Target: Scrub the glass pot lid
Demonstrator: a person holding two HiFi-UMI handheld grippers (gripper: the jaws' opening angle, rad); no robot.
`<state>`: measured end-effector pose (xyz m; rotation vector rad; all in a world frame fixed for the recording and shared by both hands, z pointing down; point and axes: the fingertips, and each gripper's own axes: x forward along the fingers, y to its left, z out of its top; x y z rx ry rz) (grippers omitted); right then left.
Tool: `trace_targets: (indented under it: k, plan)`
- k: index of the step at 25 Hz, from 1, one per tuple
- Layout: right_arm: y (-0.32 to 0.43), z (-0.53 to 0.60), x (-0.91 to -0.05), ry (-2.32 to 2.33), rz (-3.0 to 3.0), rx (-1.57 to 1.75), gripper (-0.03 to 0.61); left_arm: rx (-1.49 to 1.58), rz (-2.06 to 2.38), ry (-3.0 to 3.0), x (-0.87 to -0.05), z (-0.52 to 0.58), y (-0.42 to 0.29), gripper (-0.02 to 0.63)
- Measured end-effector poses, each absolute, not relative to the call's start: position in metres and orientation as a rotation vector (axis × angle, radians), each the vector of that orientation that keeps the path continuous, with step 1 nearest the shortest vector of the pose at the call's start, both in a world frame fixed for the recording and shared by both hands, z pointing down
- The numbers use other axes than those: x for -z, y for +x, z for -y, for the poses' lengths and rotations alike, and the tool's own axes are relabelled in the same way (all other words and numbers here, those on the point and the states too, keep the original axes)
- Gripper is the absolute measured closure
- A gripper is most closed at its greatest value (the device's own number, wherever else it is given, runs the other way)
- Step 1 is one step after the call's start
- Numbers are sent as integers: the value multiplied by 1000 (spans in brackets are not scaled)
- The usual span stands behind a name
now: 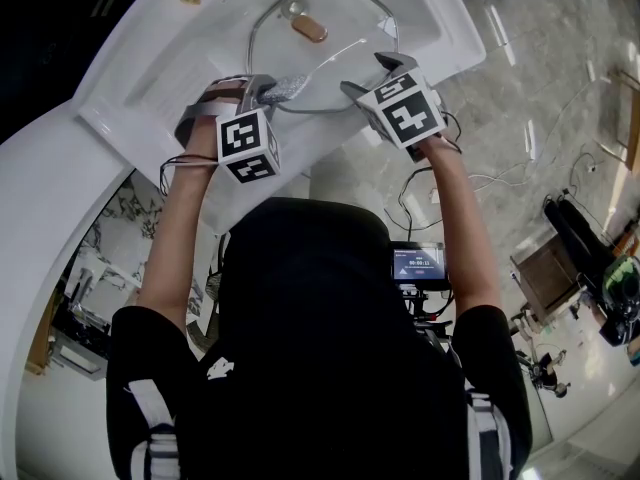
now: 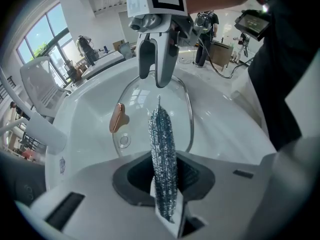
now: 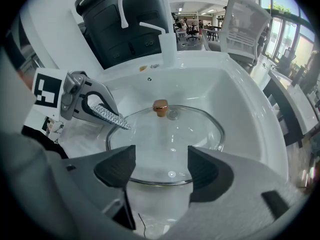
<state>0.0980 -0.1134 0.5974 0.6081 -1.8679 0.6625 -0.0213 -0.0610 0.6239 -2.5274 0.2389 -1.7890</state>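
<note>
A round glass pot lid (image 1: 325,53) with a copper knob (image 1: 310,30) lies in the white sink (image 1: 150,78). My left gripper (image 1: 262,93) is at the lid's left rim, shut on a glittery silver scrub pad (image 2: 162,144) that points over the glass (image 2: 150,109) toward the knob (image 2: 117,116). My right gripper (image 3: 161,166) stands open at the lid's near rim (image 3: 160,182), which shows in the gap between its jaws. From this view the lid (image 3: 175,129) and knob (image 3: 160,107) are in full sight, with the pad's tip (image 3: 112,117) at the left rim.
A white tap (image 3: 145,14) rises behind the basin, with a drain fitting (image 1: 295,10) just past the knob. A dark bin (image 3: 125,24) stands behind the sink. Cables trail on the marble floor (image 1: 540,98) at right. White chairs (image 2: 42,84) stand beyond.
</note>
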Motion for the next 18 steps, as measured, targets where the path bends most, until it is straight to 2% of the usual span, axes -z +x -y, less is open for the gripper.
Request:
trace_targets:
  k: [18]
  plan:
    - [97,114,-598,603,1868,-663,261,1795,-124,-2497,-621,41,-20,540]
